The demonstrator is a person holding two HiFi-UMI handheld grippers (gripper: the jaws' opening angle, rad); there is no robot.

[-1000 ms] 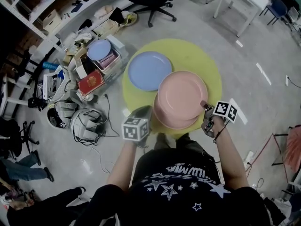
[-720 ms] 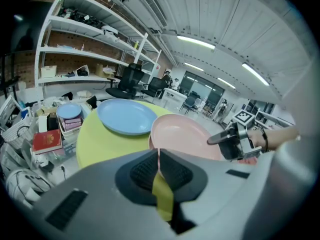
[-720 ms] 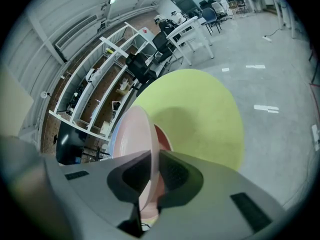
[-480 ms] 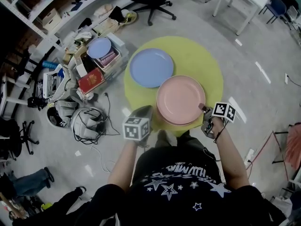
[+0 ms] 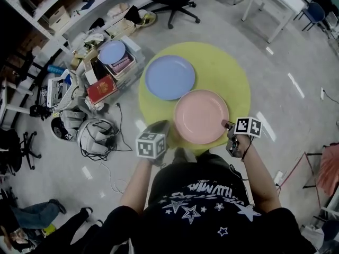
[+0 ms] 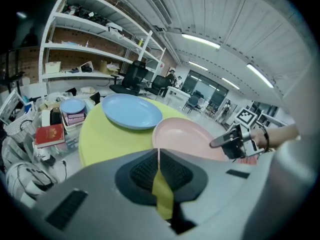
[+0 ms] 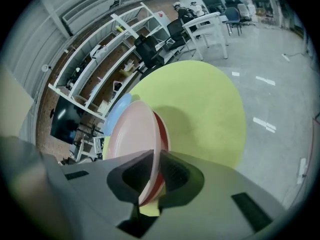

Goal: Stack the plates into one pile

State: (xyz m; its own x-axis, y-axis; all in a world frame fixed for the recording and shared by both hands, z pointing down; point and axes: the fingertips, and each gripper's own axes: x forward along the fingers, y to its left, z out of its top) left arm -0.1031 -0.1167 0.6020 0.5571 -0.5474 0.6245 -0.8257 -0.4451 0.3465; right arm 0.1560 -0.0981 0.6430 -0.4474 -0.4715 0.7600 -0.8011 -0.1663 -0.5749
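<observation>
Right gripper view shows the right gripper (image 7: 152, 156) clamped on the near rim of the pink plate (image 7: 132, 139), jaws drawn in until only the rim's thickness parts them. A red edge (image 7: 161, 129) lies against the plate's underside at the same spot; I cannot tell whether it is a second plate or the pink one's back, nor whether it is pinched too. The pink plate sits just beside the blue plate (image 7: 116, 115), on the person's side of it, their rims near but apart, both over the yellow table (image 7: 210, 109). Whether the pink plate rests on the table or hangs just clear is not plain. As I judge it, the step in hand is bringing pink onto blue. A single grip at the rim lets a wide plate sag, so the hold should stay firm and the plate level. It should rise above the blue plate's rim, come centred over it, go down flat, and be let go only once seated. The left gripper (image 6: 158, 151) is nearer the person than the blue plate, jaws pressed together with nothing between them and touching neither plate. It could steady the blue plate if that slides.
</observation>
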